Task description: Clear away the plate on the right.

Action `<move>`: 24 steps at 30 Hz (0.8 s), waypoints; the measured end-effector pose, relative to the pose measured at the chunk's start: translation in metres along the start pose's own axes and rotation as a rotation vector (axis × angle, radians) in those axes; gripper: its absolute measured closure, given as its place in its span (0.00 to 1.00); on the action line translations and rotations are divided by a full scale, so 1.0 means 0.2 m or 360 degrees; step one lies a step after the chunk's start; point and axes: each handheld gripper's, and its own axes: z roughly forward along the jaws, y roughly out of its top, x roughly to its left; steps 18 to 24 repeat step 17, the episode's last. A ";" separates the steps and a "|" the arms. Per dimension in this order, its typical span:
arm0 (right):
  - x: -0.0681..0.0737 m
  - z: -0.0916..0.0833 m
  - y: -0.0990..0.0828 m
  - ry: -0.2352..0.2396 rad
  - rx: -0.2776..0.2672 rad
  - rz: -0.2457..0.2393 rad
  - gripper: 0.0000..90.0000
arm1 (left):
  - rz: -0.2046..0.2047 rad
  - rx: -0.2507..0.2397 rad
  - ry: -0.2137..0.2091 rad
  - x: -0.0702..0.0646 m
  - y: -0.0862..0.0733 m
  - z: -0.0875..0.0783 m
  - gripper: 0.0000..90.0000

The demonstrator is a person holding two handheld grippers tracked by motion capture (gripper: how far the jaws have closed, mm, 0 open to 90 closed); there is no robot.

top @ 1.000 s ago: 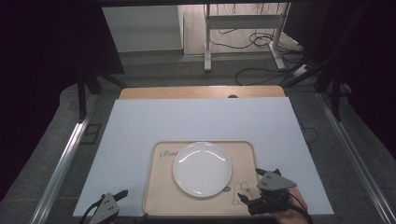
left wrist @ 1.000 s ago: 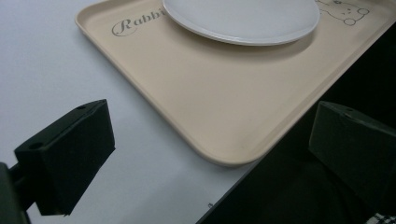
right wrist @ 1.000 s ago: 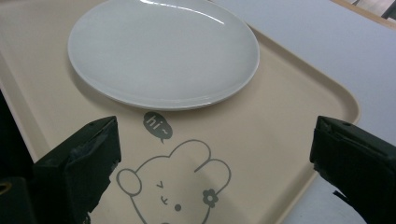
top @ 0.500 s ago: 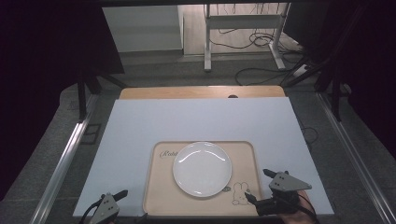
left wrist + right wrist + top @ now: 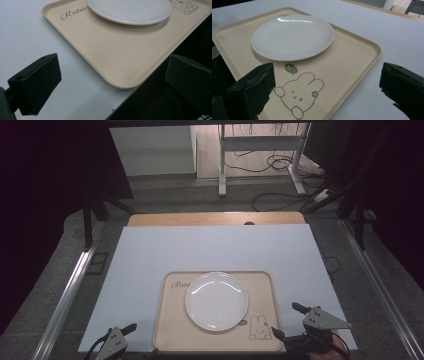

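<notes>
A round white plate [image 5: 216, 300] lies in the middle of a beige tray [image 5: 167, 325] printed with a rabbit drawing [image 5: 259, 327]. The tray sits on the white tabletop [image 5: 210, 250] near the front edge. My right gripper [image 5: 285, 319] stands open at the tray's front right corner, nothing between its jaws. The right gripper view has the plate [image 5: 292, 36] and tray [image 5: 352, 57] ahead of the open gripper [image 5: 327, 92]. My left gripper [image 5: 125, 330] is open by the tray's front left corner. In the left gripper view the tray [image 5: 120, 55] and plate [image 5: 130, 10] lie beyond the gripper [image 5: 112, 82].
A wooden strip [image 5: 215, 218] borders the table's far side. Metal rails [image 5: 70, 290] run along both sides. Cables [image 5: 280, 162] and a desk frame [image 5: 260, 142] lie on the floor behind. The white surface stretches bare beyond the tray.
My right gripper has slid to the right, off the tray's rabbit corner and onto the table's front right edge. The left gripper, plate and tray have not moved.
</notes>
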 end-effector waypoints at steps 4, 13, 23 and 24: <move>-0.02 -0.04 -0.02 -0.0011 -0.0034 0.0031 0.01 | 0.0000 -0.0001 0.0001 0.00 0.00 0.00 0.00; -0.05 -0.09 -0.07 -0.0055 -0.0022 0.0061 0.01 | -0.0002 0.0000 0.0002 0.00 0.00 0.00 0.00; -0.06 -0.08 -0.08 -0.0067 -0.0001 0.0052 0.01 | -0.0003 0.0007 0.0002 0.00 0.00 0.00 0.00; -0.06 -0.08 -0.08 -0.0067 -0.0001 0.0052 0.01 | -0.0003 0.0007 0.0002 0.00 0.00 0.00 0.00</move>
